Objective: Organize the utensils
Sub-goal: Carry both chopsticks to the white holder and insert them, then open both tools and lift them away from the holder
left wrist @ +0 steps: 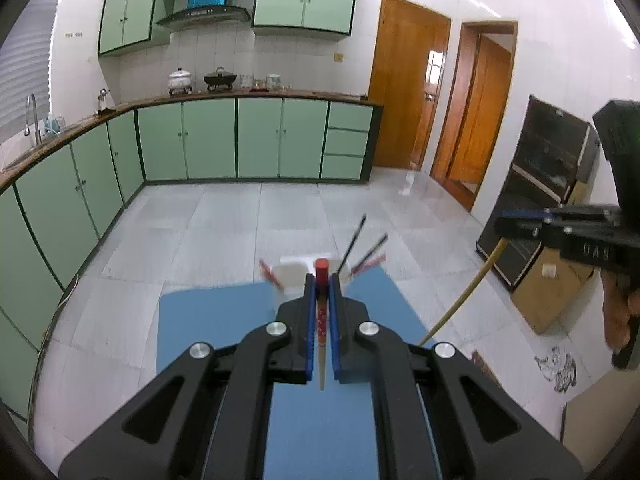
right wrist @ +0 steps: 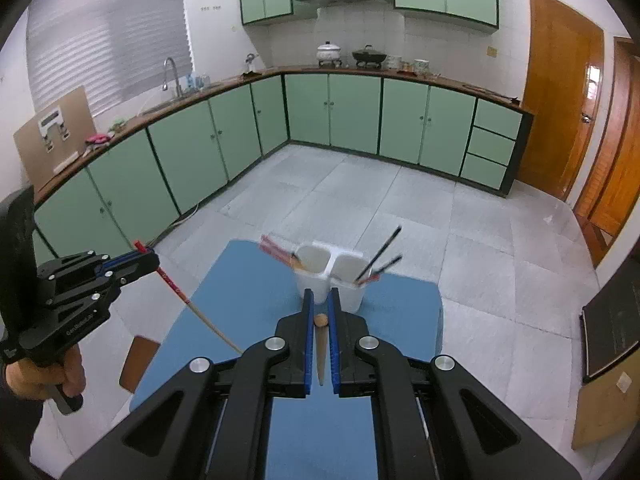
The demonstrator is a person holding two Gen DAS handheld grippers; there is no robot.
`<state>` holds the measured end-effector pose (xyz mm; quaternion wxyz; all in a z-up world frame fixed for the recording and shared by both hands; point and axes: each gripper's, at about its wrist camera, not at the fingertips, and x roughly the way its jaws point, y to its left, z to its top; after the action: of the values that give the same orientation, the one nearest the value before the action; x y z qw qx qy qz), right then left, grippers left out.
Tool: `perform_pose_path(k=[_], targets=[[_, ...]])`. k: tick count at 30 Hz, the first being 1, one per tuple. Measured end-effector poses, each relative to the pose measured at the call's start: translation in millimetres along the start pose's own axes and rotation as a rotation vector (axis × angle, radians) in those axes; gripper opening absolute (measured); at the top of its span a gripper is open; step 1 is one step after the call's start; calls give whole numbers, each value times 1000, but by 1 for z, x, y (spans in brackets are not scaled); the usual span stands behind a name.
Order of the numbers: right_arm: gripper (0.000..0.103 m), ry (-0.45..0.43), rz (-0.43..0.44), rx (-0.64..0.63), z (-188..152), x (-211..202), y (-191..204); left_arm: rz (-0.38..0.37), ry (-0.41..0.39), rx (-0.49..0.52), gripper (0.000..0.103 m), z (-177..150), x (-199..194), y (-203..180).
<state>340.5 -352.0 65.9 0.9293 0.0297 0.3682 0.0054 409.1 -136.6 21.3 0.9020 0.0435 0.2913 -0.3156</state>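
- Beneath both grippers lies a smooth blue mat (right wrist: pixel 400 304) on pale floor tiles (right wrist: pixel 360 200); green cabinets (right wrist: pixel 352 112) line the kitchen walls.
- White two-cup plastic holder (right wrist: pixel 330 276) stands on the mat, holding red and black chopsticks (right wrist: pixel 380 258).
- Left gripper (left wrist: pixel 322 284) is clamped on a red-topped wooden chopstick (left wrist: pixel 321 320).
- Right gripper (right wrist: pixel 321 300) is clamped on a plain wooden chopstick (right wrist: pixel 321 344).

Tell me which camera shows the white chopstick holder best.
The right wrist view: the white holder stands whole on the blue mat, both cups and their chopsticks visible. In the left wrist view it is blurred and mostly hidden behind the left gripper and its red-topped chopstick.
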Motion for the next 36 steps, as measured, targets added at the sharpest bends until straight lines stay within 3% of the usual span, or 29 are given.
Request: perform_pose_path(k=[7,17,23,34,35,36], targets=[[7,-54,-44,-5,57,15,0,31,-45,-5,5,61,33,-8],[7,-121,-95,54,100,80,-20,100,-47,-63,5,100,113,13],[7,-107,-112,116,107,142,-44,109,-42,-100,5,104,162,31],[7,-28,-93,189,85,225,-76,116,38,-137,7,70,235,59],[9,-15,-101,193,83,232,-77,116,50,-141,17,65,237,61],[15,-25,-128,194,80,235,-79,123,62,-150,36,62,241,64]])
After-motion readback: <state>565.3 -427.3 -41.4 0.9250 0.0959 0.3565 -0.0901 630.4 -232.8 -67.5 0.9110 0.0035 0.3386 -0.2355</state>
